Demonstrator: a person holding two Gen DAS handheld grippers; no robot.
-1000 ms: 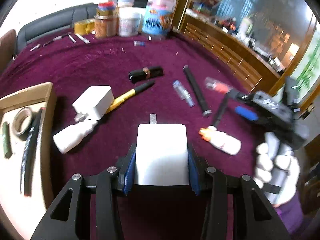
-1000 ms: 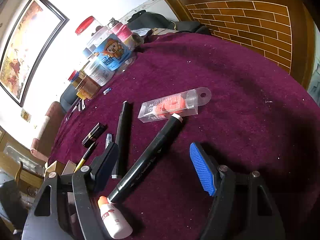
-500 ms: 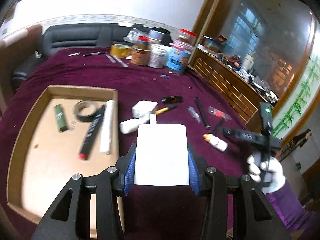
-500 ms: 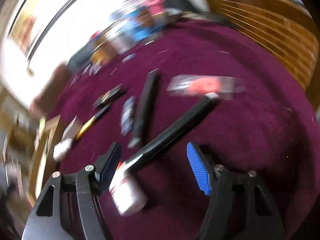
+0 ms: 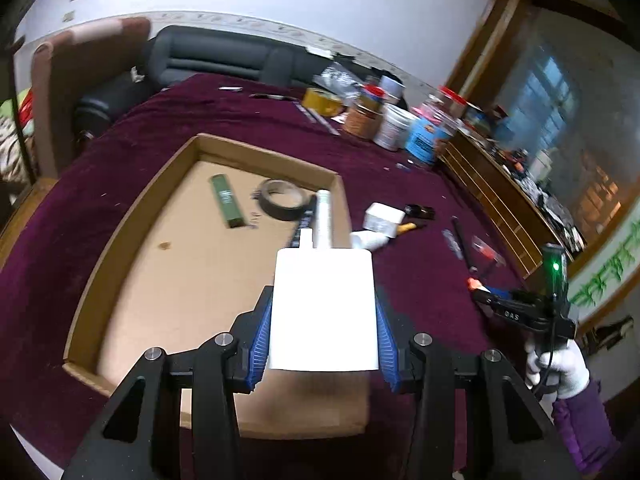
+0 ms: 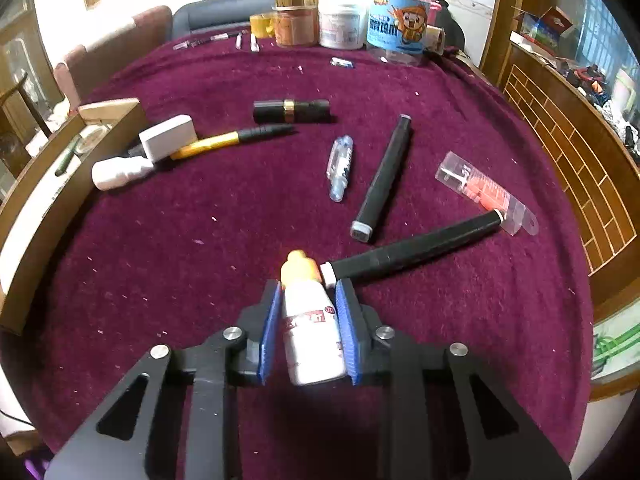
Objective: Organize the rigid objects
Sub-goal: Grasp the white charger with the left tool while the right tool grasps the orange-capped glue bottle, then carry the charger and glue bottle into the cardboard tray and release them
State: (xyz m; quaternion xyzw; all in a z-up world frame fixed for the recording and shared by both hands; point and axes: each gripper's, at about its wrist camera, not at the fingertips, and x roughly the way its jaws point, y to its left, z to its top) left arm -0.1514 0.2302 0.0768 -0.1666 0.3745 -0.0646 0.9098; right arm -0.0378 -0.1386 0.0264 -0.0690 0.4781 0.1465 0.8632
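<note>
My left gripper (image 5: 323, 320) is shut on a white charger block (image 5: 322, 308), held above the right part of a cardboard tray (image 5: 120, 236). The tray holds a green stick (image 5: 227, 205), a tape roll (image 5: 282, 199) and a white tube (image 5: 323, 216). My right gripper (image 6: 307, 328) has its blue pads against a small white bottle with an orange cap (image 6: 309, 320) on the maroon cloth. Two black markers (image 6: 383, 178) (image 6: 416, 252), a clear pen (image 6: 340, 162), a packaged red item (image 6: 486, 192), a black case (image 6: 291, 110), a yellow pen (image 6: 236, 139), a second white charger (image 6: 167, 136) and a white bottle (image 6: 120, 171) lie ahead.
Jars and tubs (image 6: 344, 20) stand at the table's far edge, with a yellow tape roll (image 5: 322, 101). A wooden cabinet (image 6: 576, 148) runs along the right. The tray's wall (image 6: 36, 200) is at the left of the right wrist view. A sofa (image 5: 224, 60) is behind the table.
My left gripper lifted and carried the white charger left over the tray. My right gripper swung from the black marker to the orange-capped bottle and closed on it.
</note>
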